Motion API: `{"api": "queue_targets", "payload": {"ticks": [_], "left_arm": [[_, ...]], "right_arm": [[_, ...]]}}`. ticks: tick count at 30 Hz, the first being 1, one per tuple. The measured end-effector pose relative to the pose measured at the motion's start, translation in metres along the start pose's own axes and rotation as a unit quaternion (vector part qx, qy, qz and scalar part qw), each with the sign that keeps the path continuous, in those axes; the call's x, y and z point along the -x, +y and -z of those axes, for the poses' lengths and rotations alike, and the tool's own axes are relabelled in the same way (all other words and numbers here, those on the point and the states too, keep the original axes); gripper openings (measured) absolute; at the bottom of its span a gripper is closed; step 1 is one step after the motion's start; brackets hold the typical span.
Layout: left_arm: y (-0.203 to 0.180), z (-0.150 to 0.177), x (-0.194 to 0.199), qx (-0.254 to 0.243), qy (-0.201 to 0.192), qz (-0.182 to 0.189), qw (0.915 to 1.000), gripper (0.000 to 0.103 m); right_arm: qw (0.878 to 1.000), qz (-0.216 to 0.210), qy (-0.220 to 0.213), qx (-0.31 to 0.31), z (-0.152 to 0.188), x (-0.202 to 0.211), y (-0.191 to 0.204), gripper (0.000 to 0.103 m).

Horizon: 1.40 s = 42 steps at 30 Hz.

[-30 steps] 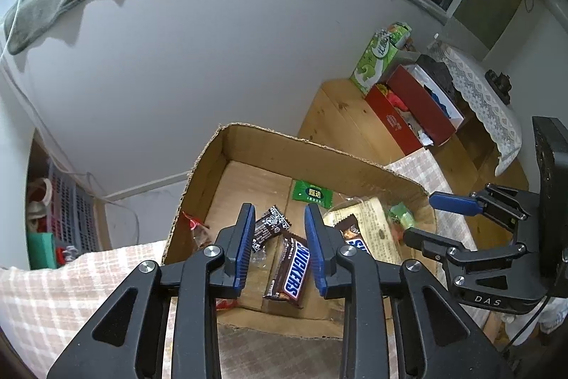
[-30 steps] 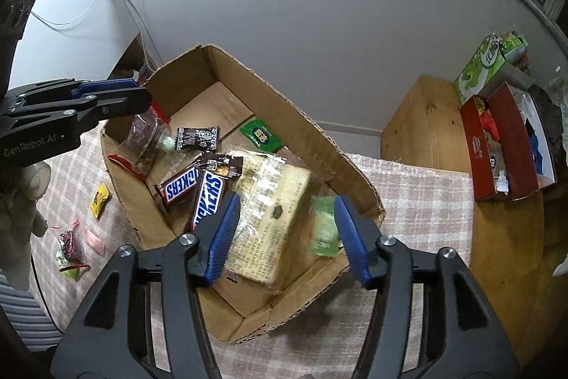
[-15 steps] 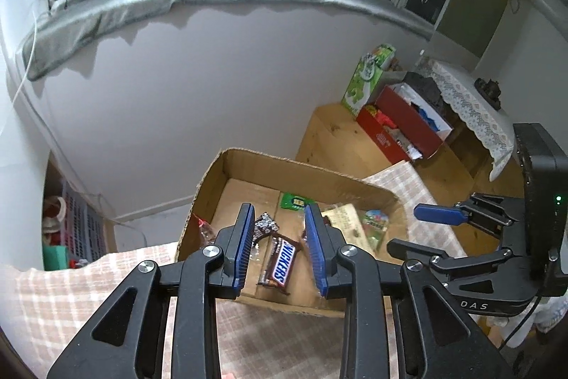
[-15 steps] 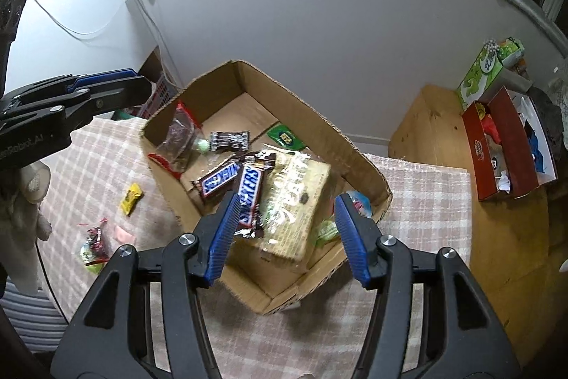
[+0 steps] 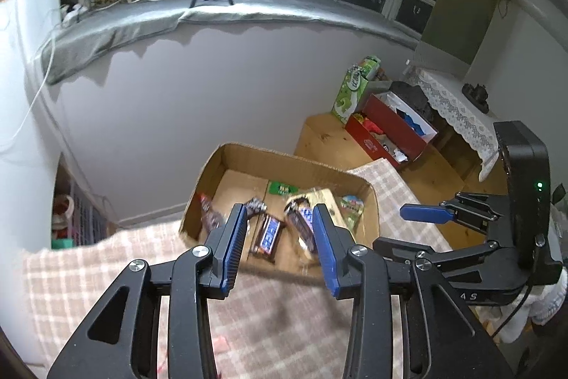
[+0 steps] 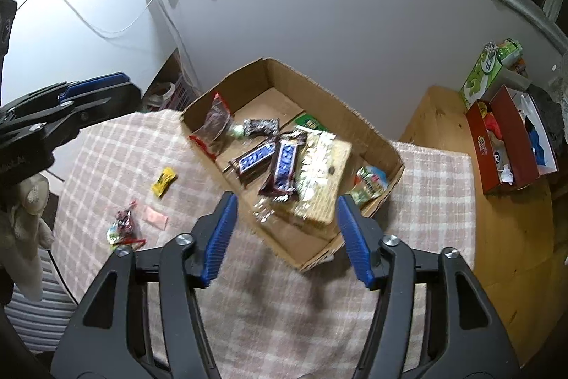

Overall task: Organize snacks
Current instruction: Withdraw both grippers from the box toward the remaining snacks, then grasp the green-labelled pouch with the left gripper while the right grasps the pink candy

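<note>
Above the cardboard box [image 6: 376,137], both grippers — left [image 5: 278,247], right [image 6: 284,237] — have risen, jaws just widening, empty.

Matt cardboard box [image 6: 369,134], glossy wrappers [image 6: 282,167], woven tablecloth [image 6: 117,158].

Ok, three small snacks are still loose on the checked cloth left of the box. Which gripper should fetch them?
Left, probably. The left gripper sits on the side where the yellow candy, pink candy and red-green packet lie; the right gripper faces the cardboard box. Both are empty, with jaws just opening.
</note>
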<state>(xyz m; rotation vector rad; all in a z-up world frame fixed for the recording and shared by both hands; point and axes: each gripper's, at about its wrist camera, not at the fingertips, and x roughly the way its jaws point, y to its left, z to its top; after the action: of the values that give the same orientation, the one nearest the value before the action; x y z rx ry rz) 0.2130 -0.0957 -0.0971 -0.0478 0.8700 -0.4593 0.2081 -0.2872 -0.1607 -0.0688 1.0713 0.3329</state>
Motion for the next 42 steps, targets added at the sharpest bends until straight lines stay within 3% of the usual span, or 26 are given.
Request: {"api": "queue_targets", "payload": {"ticks": [6,13,20,32,42], "left_arm": [[0.04,0.043,0.028,0.048,0.017,-0.026,0.9984,0.037],[0.099,0.109,0.057,0.115,0.057,-0.078,0.9886,0.037],[0.111,0.16,0.066,0.161,0.084,-0.084,0.9798,0.037],[0.101,0.202,0.042,0.182,0.115,-0.065,0.9743,0.037],[0.097,0.209,0.009,0.171,0.133,-0.061,0.9744,0.037]], "right_arm": [[1.0,-0.016,0.008,0.01,0.021,0.0,0.018,0.068],[0.999,-0.04,0.029,0.019,0.04,-0.012,0.042,0.068],[0.995,-0.068,0.049,0.056,0.048,-0.027,0.079,0.069],[0.979,-0.089,0.099,0.153,0.048,-0.08,0.136,0.068],[0.967,-0.087,0.13,0.199,0.042,-0.117,0.158,0.068]]}}
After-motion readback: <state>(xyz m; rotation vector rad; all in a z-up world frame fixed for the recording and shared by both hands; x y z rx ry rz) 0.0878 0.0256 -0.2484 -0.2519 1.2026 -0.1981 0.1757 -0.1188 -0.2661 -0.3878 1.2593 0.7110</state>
